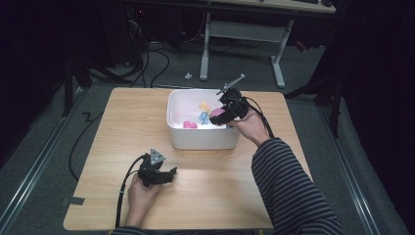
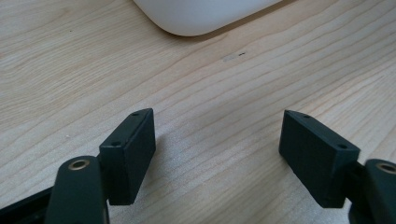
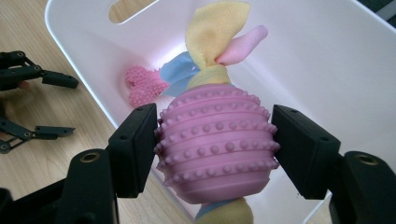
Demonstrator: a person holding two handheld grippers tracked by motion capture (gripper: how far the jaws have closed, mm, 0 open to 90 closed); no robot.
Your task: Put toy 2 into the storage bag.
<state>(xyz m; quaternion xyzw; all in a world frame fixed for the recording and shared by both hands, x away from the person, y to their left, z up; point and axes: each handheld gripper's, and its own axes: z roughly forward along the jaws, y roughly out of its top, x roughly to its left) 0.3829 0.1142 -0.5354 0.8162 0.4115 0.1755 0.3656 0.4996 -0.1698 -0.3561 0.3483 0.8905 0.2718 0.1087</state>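
We see the right gripper [image 3: 215, 144] pinching a pink knobbly ball [image 3: 215, 140], both pads flat against its sides. The ball has cloth strips knotted through it: yellow [image 3: 212, 28], pink [image 3: 243, 42] and blue [image 3: 177, 72] ends stick out on top, more yellow below. It hangs over the near wall of the white tub [image 3: 327, 60], partly above the tub's inside.

In the high view the right gripper [image 1: 221, 113] sits at the tub's [image 1: 203, 139] right side, the ball [image 1: 217, 113] at rim level, the right hand [image 1: 250, 126] just behind it.

Inside the tub we spot a second pink toy [image 3: 140, 86] lying on the floor near the far wall; in the high view it shows as a pink blob [image 1: 190, 125].

The left gripper [image 1: 169, 174] rests low on the wooden table [image 1: 122, 127], well apart from the tub, left hand [image 1: 139, 193] behind it. Its jaws are spread wide with bare wood [image 2: 219, 140] between them; a corner of the tub [image 2: 201, 16] lies ahead.
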